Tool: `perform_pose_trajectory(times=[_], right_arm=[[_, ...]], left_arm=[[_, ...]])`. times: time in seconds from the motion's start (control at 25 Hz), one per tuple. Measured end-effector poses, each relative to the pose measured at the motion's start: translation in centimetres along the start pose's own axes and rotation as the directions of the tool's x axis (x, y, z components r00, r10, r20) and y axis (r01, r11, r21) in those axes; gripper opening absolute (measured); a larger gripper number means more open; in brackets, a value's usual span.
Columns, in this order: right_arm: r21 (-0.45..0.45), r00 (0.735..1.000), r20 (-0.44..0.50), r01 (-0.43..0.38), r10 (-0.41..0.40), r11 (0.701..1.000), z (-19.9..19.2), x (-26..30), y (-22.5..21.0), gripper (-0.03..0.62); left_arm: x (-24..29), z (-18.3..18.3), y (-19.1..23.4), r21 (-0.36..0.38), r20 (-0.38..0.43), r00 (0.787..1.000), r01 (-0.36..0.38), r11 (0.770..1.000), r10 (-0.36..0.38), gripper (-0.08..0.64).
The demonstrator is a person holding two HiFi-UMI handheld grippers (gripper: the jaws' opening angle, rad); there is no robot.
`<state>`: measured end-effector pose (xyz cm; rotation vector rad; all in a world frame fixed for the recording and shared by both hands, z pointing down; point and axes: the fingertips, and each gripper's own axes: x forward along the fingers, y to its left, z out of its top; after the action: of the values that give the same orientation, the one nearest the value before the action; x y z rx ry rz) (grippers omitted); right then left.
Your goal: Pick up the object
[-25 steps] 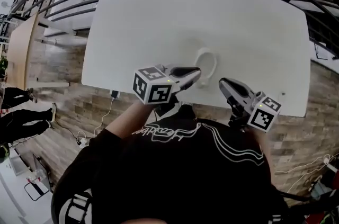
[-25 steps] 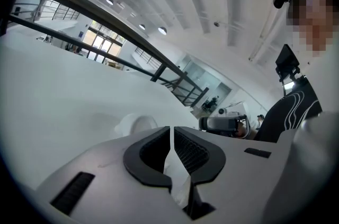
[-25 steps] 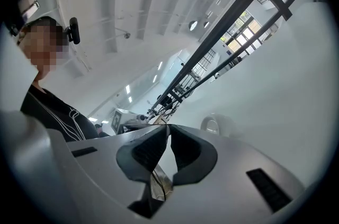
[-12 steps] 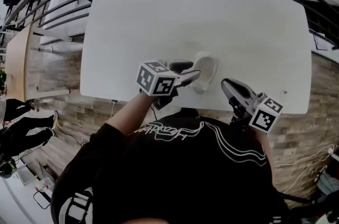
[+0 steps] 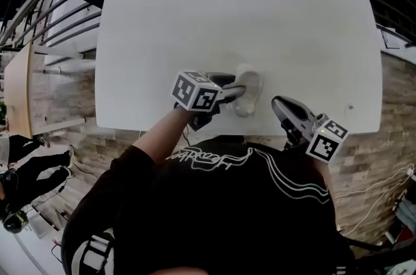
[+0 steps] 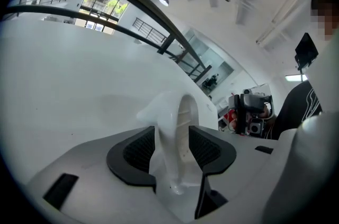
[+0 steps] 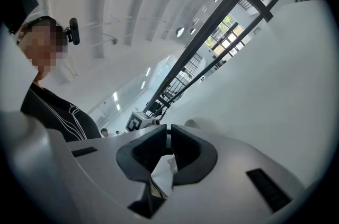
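The opening left gripper's (image 5: 239, 86) fingers (image 5: 231, 93), straddling the white object (image 5: 253, 82), hide part of it.

Object (image 5: 249, 90) sits on the counter (image 5: 195, 20), mid-width, close to the near edge. Left hand-held gripper (image 5: 239, 85) comes in from its left, jaws opening, one on each side with the object between them. Right hand-held gripper (image 5: 278, 103) is right of the object, apart from it, over the near edge. Floor (image 5: 58, 98) lies left of the counter, railing (image 5: 71, 4) off the far-left corner.
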<state>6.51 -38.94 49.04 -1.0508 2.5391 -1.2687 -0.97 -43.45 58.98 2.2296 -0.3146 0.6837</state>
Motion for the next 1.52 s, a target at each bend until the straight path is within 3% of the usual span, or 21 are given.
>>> perform_pose_trajectory(times=[0.36,0.68,0.96,1.28,1.52], right_arm=[[0.015,0.999,0.018,0.027,-0.027,1.0,-0.3,-0.3,-0.7,0.029],[0.023,0.999,0.034,0.035,-0.036,0.999,-0.8,0.3,-1.1,0.029],[0.027,0.996,0.058,0.063,-0.064,0.998,-0.5,-0.3,-1.8,0.029],[0.042,0.996,0.035,0.075,-0.077,0.996,-1.1,-0.7,-2.0,0.029],[0.025,0.998,0.022,0.066,-0.067,0.998,-0.5,-0.8,-1.2,0.029]], left_arm=[[1.3,-0.4,-0.5,-0.012,-0.05,0.998,0.038,0.999,-0.039,0.182],[1.2,-0.3,0.1,-0.057,-0.05,0.997,0.053,0.997,-0.056,0.147],[1.0,-0.1,-0.3,-0.053,-0.043,0.998,0.046,0.998,-0.048,0.133],[0.5,0.6,-0.8,-0.03,0.01,1.0,0.007,1.0,-0.007,0.124],[-0.7,1.4,-1.8,-0.066,0.09,0.996,0.008,0.998,-0.002,0.124]])
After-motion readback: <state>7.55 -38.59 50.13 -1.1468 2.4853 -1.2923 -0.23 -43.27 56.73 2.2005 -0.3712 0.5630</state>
